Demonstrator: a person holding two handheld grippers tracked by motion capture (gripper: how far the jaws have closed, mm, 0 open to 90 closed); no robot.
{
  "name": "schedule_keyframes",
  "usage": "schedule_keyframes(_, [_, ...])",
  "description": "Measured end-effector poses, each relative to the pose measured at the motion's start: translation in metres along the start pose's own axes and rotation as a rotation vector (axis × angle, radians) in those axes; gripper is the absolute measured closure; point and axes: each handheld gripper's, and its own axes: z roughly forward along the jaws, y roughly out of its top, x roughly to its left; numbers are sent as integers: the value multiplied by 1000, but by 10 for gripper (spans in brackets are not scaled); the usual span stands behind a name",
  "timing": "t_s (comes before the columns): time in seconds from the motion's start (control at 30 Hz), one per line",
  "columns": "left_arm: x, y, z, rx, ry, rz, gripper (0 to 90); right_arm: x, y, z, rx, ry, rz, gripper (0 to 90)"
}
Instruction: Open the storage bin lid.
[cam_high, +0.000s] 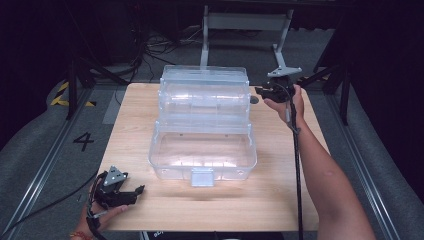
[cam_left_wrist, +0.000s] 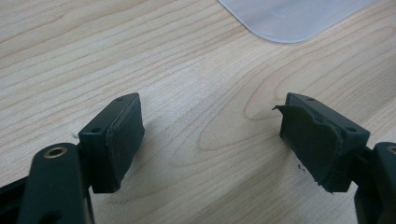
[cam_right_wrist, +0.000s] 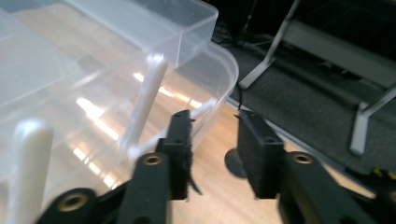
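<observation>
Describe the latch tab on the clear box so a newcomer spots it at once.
On the wooden table stands a clear plastic box, opened in stepped tiers. At the middle of its near wall hangs the latch tab, a small frosted flap, the one piece jutting toward the table's front edge.

In the high view, overhead light falls on the pale wooden tabletop while the surroundings sink into darkness. The clear plastic hinged storage box shows bright glare streaks and motion blur in the right gripper view; the left gripper view is sharp, with soft shadows.

The box stands mid-table, left gripper near its front-left, right gripper beside its back-right.
</observation>
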Motion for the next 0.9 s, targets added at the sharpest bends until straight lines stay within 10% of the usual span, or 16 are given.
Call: schedule_keyframes(0.9, [1,0,-1,6,5,7,220,19,-40,-58,78,5,-106,263])
